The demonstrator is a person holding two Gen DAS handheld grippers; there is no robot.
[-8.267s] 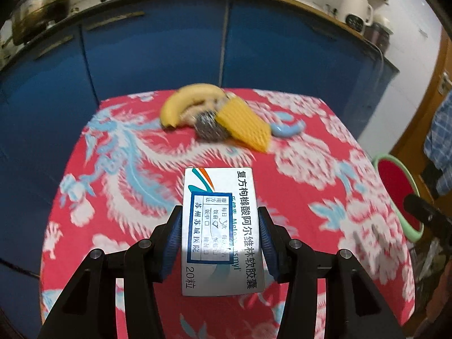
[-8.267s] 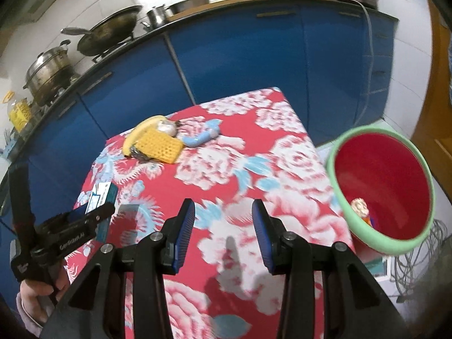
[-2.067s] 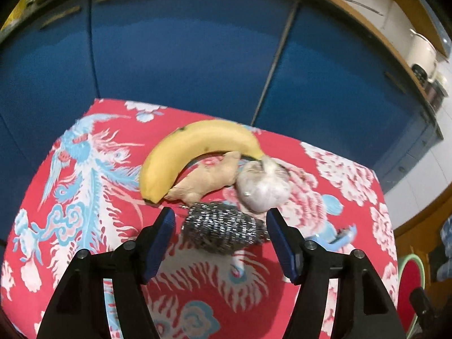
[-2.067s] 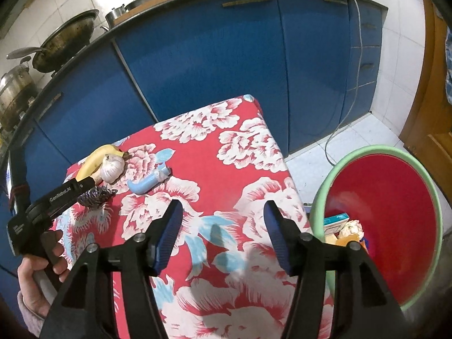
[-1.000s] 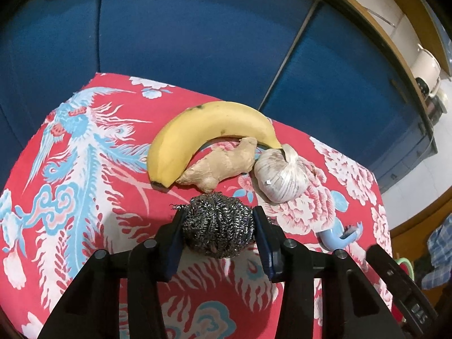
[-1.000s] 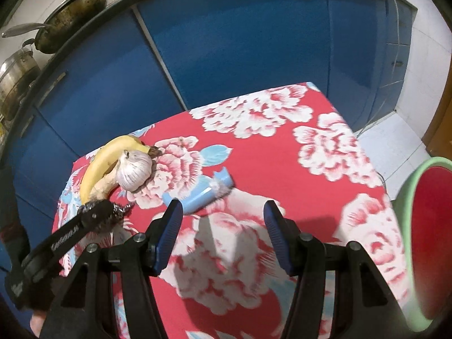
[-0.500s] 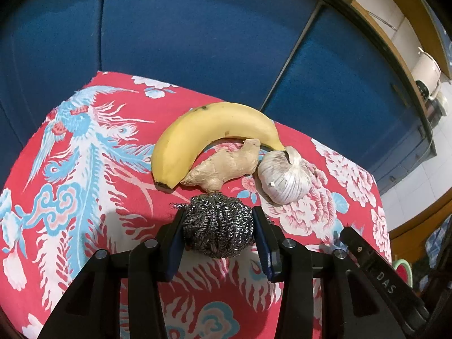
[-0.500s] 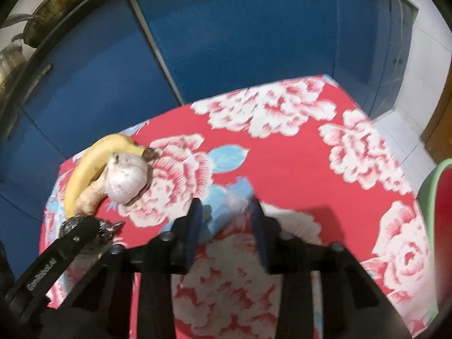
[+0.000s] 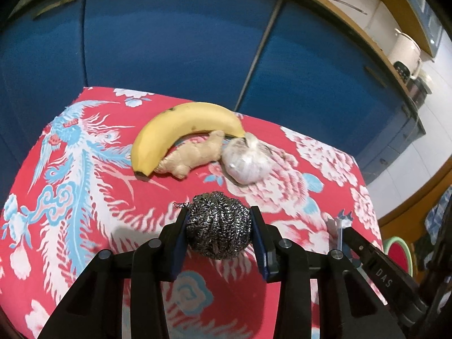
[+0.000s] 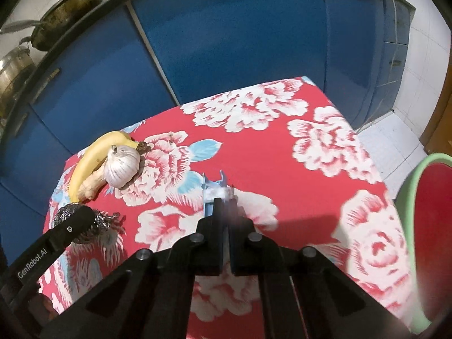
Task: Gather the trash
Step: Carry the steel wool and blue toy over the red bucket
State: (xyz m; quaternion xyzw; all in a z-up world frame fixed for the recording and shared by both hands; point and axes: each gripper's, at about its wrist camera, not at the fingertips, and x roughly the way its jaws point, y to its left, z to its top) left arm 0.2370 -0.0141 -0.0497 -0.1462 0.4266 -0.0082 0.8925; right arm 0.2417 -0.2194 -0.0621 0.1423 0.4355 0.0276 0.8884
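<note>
A: On my left gripper (image 9: 219,226) the jaws are closing on the steel scourer (image 9: 219,224), both pads pressed against its sides. The scourer sits nearer my camera than the banana (image 9: 180,130), above the red flowered cloth on the desk (image 9: 84,197).

B: And the right one?

A: The right gripper (image 10: 224,206) has its jaws together, clamped on the small blue plastic piece (image 10: 214,188). Its forked tip pokes out past the fingertips. It's off to the right of the banana, well apart from it, over a white flower on the cloth. It's blurred, so I can't tell whether it's lifted off the desk.

B: What's beside the banana?

A: The ginger root (image 9: 195,155) is tucked into the banana's curve, touching it. The garlic bulb (image 9: 248,161) is just beside the banana's stem end, against the ginger.

B: The bin?

A: The red basin with the green rim (image 10: 409,186) is far to the right of the banana, beyond the desk edge, down on the tiled floor. Blue cabinets (image 9: 169,36) stand behind the banana.
</note>
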